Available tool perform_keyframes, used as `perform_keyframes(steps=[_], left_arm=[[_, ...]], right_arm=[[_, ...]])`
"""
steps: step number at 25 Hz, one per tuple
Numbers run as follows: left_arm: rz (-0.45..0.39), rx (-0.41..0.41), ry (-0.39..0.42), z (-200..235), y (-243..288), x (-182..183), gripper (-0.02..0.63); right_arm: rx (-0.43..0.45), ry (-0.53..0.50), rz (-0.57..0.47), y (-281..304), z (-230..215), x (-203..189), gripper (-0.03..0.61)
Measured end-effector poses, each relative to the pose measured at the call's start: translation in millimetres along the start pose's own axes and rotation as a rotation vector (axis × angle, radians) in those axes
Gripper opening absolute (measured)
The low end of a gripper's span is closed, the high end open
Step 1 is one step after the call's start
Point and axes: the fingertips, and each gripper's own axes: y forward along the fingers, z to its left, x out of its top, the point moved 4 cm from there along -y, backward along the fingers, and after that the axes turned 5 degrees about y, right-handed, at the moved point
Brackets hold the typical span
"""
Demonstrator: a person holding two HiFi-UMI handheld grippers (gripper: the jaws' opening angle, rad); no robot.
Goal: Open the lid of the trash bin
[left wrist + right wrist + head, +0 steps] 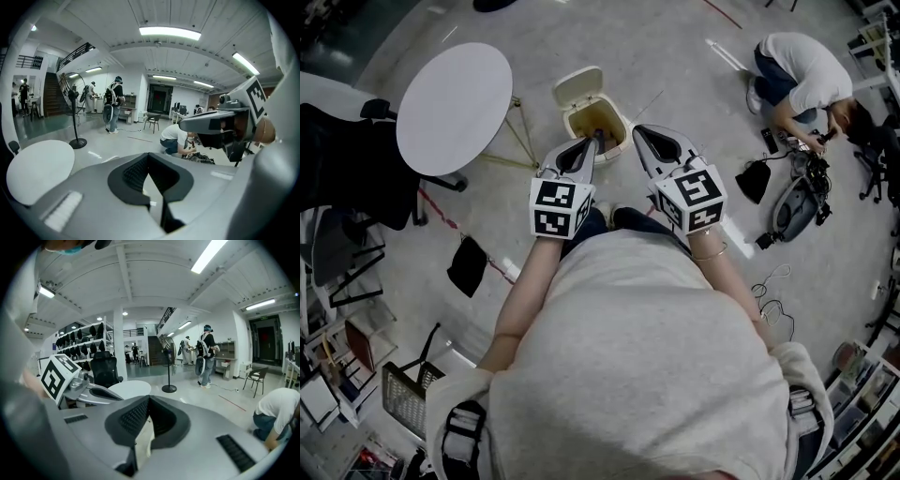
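Observation:
A small cream trash bin [598, 120] stands on the floor ahead of me. Its lid [578, 86] is tipped up and back, and the brownish inside shows. My left gripper [596, 141] reaches to the bin's near rim with its jaws shut and nothing between them. Just right of the bin, my right gripper [639, 130] is also shut and empty. In the left gripper view the left gripper [149, 155] has its jaws meeting at the tip. The right gripper [149, 399] looks the same in the right gripper view, with a cream sliver of the bin [143, 439] showing below the pads.
A round white table [455, 108] stands to the bin's left, a black office chair [342, 164] beyond it. A person [799, 77] crouches at the right over gear and cables on the floor. A black bag [468, 266] lies at my left. A fan stand [75, 119] stands further off.

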Motion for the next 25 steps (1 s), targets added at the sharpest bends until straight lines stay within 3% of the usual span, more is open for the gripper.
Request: perform_keyframes(steps=[10,25], left_arm=[[0.013,-0.041,0.009,2,13,2,0.009],[0.034,-0.035,-0.056,2,15,-7,0.009]], right_arm=[[0.004,0.051,0.019,6,-1,-11,0.007],[0.022,0.068,0.061,10,-1,-23,0.006]])
